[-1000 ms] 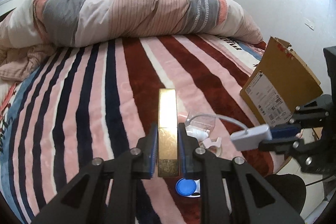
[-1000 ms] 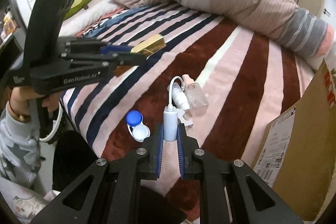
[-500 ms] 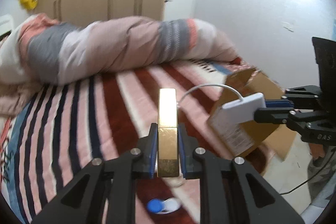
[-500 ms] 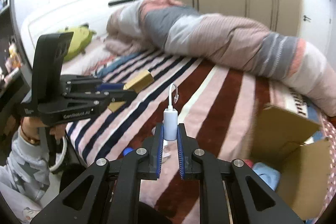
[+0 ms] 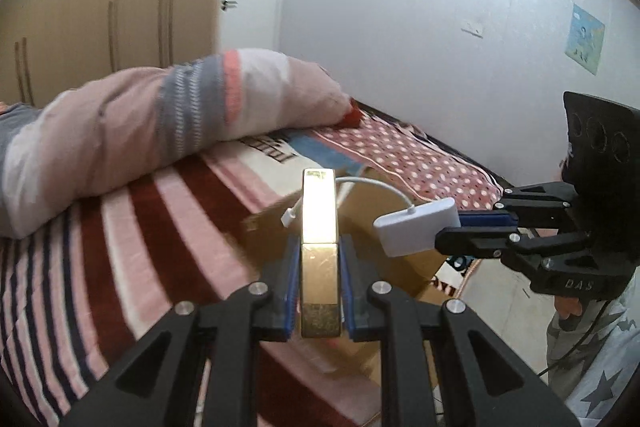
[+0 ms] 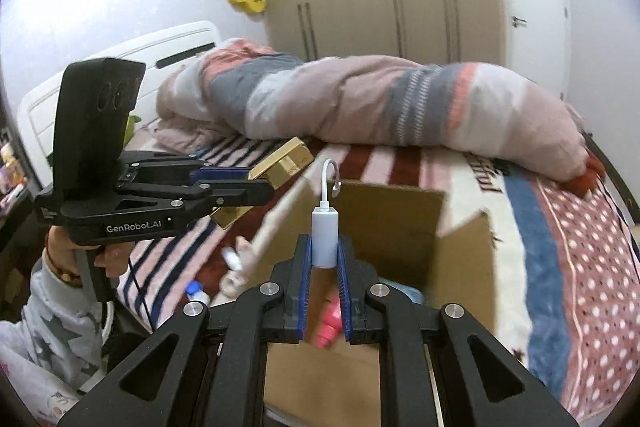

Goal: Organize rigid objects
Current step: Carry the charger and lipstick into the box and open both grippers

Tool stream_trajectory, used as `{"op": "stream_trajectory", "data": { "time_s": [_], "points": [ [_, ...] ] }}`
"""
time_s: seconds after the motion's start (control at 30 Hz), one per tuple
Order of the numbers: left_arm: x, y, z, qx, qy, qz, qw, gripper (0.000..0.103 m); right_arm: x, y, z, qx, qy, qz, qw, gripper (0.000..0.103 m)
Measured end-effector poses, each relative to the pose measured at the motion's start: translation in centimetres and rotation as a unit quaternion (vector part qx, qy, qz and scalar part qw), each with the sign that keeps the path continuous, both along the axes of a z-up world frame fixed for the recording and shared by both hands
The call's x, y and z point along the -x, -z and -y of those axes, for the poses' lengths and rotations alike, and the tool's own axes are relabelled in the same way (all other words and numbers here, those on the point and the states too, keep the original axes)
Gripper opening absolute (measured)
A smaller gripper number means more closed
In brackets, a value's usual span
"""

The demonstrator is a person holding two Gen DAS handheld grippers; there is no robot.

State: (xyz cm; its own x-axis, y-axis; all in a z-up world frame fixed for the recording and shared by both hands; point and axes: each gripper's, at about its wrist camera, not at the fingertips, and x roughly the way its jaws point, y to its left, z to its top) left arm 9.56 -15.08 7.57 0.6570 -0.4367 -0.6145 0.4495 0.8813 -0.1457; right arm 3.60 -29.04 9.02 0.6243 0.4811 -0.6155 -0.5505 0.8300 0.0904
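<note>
- Left gripper [image 5: 319, 291] pinches the gold box [image 5: 319, 247]; right gripper [image 6: 324, 291] pinches the white cable adapter [image 6: 325, 237].
- Both have risen off the striped blanket [image 5: 132, 247] and now hang over the open cardboard box [image 6: 404, 227]: likely dropping in next.

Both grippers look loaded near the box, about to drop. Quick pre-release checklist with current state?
1. Left gripper shut on gold box: ok.
2. Right gripper shut on white adapter: ok.
3. Cardboard box open at the top: ok.
4. Adapter over the box opening: ok, in the right wrist view.
5. Gold box over the opening: cannot tell.
6. Room left in the box: cannot tell; a pink item already lies inside.
</note>
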Motion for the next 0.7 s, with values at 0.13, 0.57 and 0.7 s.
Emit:
{"op": "stream_trajectory", "data": {
  "time_s": [0.13, 0.57, 0.7],
  "points": [
    [-2.3, 1.7, 2.8, -0.018, 0.016, -0.025, 0.9994, 0.015, -0.9, 1.9, 2.3, 0.009, 0.012, -0.024, 1.000, 0.008],
    [-4.0, 5.8, 5.6, -0.091, 0.022, -0.061, 0.9938, 0.016, -3.7, 6.3, 3.6, 0.038, 0.034, -0.073, 0.996, 0.020],
    [-3.9, 5.3, 5.2, -0.086, 0.013, -0.052, 0.9948, 0.017, -3.7, 6.3, 3.4, 0.037, 0.034, -0.067, 0.996, 0.027]
  ]
}}
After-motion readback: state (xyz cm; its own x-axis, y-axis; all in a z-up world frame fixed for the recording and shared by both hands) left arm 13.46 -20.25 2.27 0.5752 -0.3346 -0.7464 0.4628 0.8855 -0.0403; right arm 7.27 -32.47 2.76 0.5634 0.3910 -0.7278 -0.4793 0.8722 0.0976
